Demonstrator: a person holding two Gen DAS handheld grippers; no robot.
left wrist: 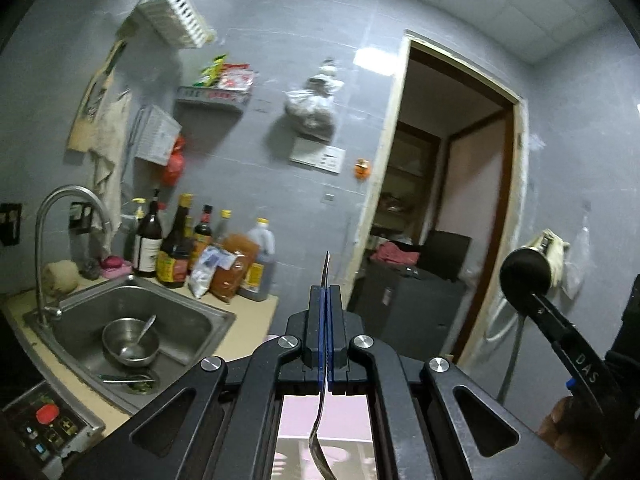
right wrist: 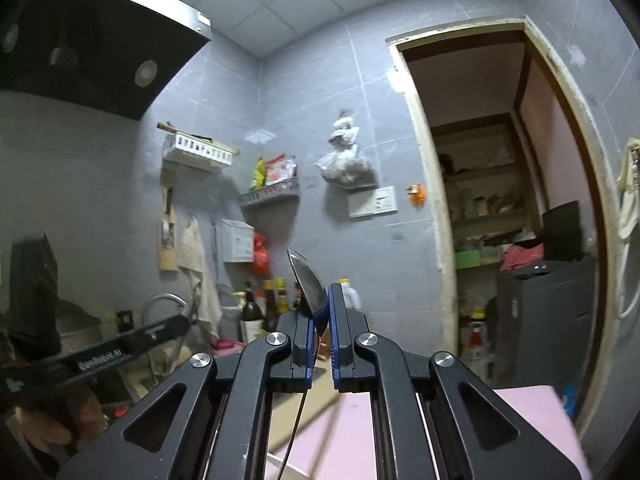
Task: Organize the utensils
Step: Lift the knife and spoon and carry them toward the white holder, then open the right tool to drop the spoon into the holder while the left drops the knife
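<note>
In the left wrist view my left gripper is shut on a thin metal spoon. Its handle tip sticks up past the blue pads and its bowl hangs below, toward the camera. In the right wrist view my right gripper is shut on a second metal spoon. That one's bowl stands above the pads, tilted left, and its handle runs down under the jaws. Both grippers are held level in the air, facing the grey tiled wall. In the steel sink sits a steel bowl holding another spoon.
Sauce bottles and bags crowd the counter behind the sink, beside a curved tap. On the wall hang a white slotted rack, a grey shelf and a white box. An open doorway lies right. A range hood hangs upper left.
</note>
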